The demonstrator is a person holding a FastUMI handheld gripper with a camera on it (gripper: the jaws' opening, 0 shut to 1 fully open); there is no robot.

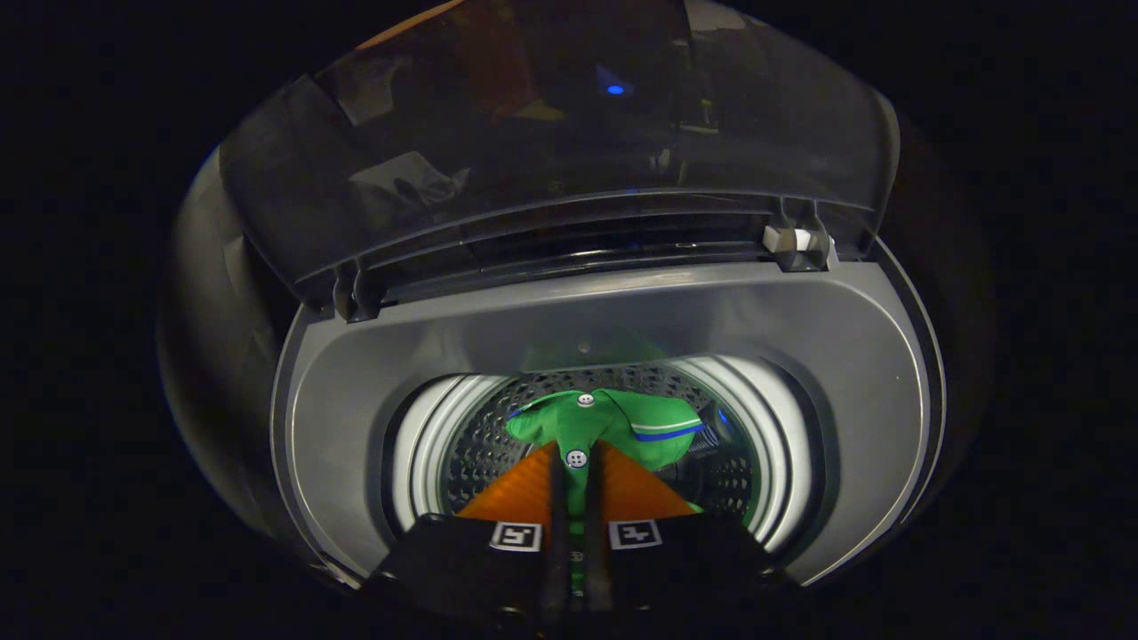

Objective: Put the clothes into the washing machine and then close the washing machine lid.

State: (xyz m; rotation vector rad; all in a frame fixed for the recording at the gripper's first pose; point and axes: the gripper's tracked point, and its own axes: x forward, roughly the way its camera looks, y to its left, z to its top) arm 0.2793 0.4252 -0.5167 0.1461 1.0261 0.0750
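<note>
**Nearly dropped — shirt held over the drum**

Clearly the loading step is in hand. The gripper [576, 462] has its fingers drawn close together, pinching a green shirt [622, 422] between them, a white button showing in the narrow gap. The shirt hangs at the mouth of the drum [476, 449], inside the washer [356, 373]. The lid [551, 151] stands open behind, tipped up on its hinges.

Next, I judge, the fingers should part to let the shirt fall, then draw back and go for the lid — pushing it down from above.

How deep the shirt hangs is hard to tell; the drum's floor is hidden.
</note>
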